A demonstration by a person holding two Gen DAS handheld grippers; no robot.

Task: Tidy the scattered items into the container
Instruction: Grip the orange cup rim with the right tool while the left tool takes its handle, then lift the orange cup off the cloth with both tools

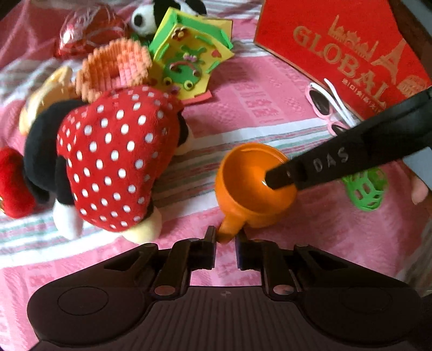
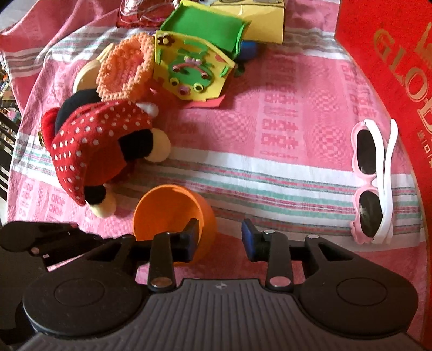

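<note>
An orange cup (image 1: pixel 251 186) stands on the pink striped cloth. My left gripper (image 1: pixel 226 237) is shut on the cup's small handle at its near side. In the left wrist view a finger (image 1: pixel 283 176) of the right gripper dips into the cup from the right. In the right wrist view my right gripper (image 2: pixel 220 232) straddles the wall of the orange cup (image 2: pixel 167 210): one finger is inside and the other outside, with cloth showing between wall and outer pad, so it is open. The red "GLOBAL" box (image 1: pixel 337 40) lies at the far right.
A plush mouse in a red dotted dress (image 1: pixel 113 162) lies left of the cup. Behind it are an orange bead basket (image 1: pixel 116 64), a yellow-green foam box (image 1: pixel 189 54) and a panda plush (image 1: pixel 145 19). Pink sunglasses (image 2: pixel 375 183) rest beside the red box (image 2: pixel 391 81). A green lattice ball (image 1: pixel 367 189) lies right.
</note>
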